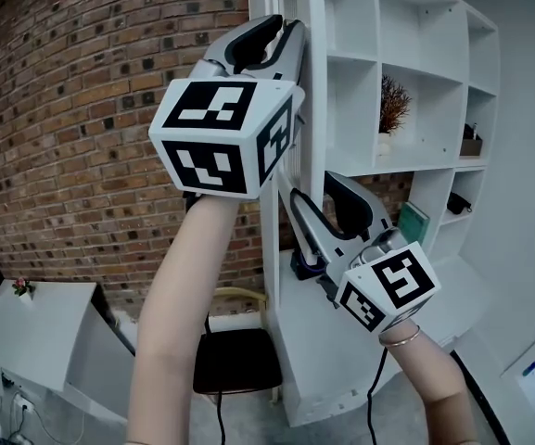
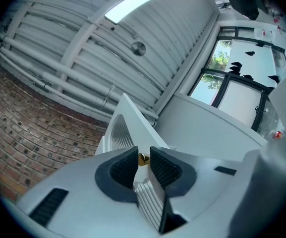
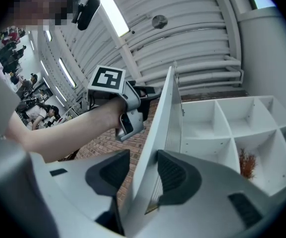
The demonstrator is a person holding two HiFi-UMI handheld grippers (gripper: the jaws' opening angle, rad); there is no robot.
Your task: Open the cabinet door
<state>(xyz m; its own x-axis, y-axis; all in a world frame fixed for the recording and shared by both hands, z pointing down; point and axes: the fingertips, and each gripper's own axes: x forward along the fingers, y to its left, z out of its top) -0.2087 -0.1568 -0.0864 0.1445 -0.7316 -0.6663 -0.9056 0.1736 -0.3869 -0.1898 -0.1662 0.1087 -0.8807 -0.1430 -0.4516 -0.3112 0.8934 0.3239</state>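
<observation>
The white cabinet door (image 1: 315, 91) stands open, edge-on to me, with a fluted face (image 2: 119, 128). High up, my left gripper (image 1: 276, 28) is shut on the door's edge. In the left gripper view its dark pads (image 2: 124, 168) press the panel from both sides, and a small brass fitting (image 2: 143, 158) shows between the tips. Lower down, my right gripper (image 1: 309, 185) straddles the same edge (image 3: 162, 118). Its right pad (image 3: 175, 175) lies against the door, while the left pad stands off with a gap. The left gripper (image 3: 147, 95) shows above in the right gripper view.
Open white shelves (image 1: 406, 72) hold a dried plant (image 1: 393, 105), a green book (image 1: 413, 222) and small dark items. A brick wall (image 1: 82, 109) lies to the left, with a dark chair (image 1: 237, 360) and a white desk (image 1: 26, 327) below.
</observation>
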